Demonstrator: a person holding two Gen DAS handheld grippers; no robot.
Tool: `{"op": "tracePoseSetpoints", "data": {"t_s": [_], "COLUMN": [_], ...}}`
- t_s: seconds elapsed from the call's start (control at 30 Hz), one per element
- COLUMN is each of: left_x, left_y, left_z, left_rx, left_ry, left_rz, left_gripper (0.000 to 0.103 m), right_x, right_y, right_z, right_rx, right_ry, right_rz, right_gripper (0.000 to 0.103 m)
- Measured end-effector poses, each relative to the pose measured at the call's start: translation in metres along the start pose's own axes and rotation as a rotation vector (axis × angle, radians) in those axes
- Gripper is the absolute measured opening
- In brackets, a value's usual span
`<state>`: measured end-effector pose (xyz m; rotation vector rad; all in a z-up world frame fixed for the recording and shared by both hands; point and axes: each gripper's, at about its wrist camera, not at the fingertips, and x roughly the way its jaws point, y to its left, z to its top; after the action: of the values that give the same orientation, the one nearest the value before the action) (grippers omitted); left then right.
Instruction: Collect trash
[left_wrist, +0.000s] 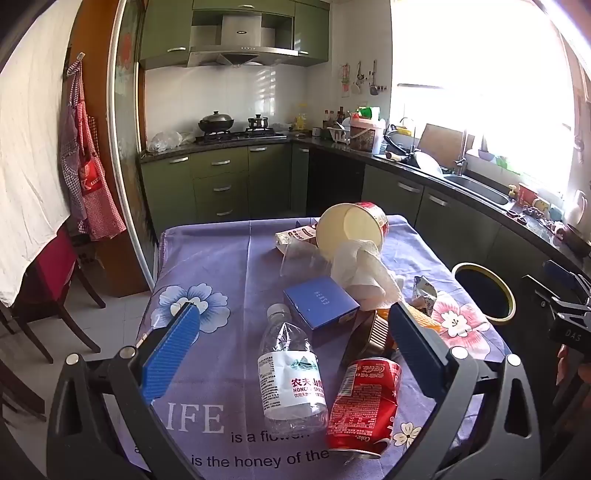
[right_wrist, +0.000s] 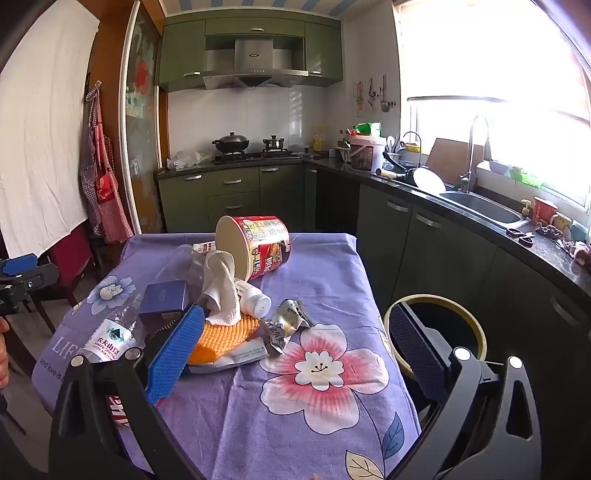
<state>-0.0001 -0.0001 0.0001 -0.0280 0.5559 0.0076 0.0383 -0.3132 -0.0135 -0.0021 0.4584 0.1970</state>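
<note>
Both wide and empty, the left gripper (left_wrist: 291, 354) and right gripper (right_wrist: 295, 350) hover above the purple floral tablecloth (right_wrist: 314, 406). Right of them waits the yellow-rimmed black bin (right_wrist: 480, 332) — handy; ahead, the tipped red noodle tub (right_wrist: 258, 243), clear plastic water bottle (left_wrist: 288, 376) and crushed red cola can (left_wrist: 364, 398) lie heaped.

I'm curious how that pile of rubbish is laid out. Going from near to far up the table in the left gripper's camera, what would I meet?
Crushed red cola can → plastic water bottle → blue box → crumpled white paper towel → tipped-over instant noodle cup, at the far end of the table.
</note>
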Motion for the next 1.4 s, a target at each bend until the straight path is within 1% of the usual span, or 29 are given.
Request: {"op": "tracePoseSetpoints", "data": {"t_s": [0.17, 0.27, 0.53, 1.4], "left_x": [0.001, -0.005, 0.002, 0.006], "left_y": [0.0, 0.001, -0.003, -0.007], "left_z": [0.0, 0.001, -0.002, -0.004], "left_rx": [0.007, 0.004, 0.019, 0.03], "left_ry": [0.001, 0.005, 0.003, 0.017], "left_rz": [0.002, 0.001, 0.002, -0.013], "left_gripper": [0.097, 0.097, 0.097, 0.097], "right_x": [0.001, 0.002, 0.004, 0.009], "right_y": [0.0, 0.0, 0.002, 0.001], "right_z": [0.0, 0.0, -0.002, -0.003], "right_rx": [0.002, 0.0, 0.0, 0.005], "right_ry": [-0.001, 0.001, 0.006, 0.014], "right_rz": [0.001, 0.0, 0.001, 0.004], "right_gripper": [0.099, 0.099, 0.099, 0.099]}}
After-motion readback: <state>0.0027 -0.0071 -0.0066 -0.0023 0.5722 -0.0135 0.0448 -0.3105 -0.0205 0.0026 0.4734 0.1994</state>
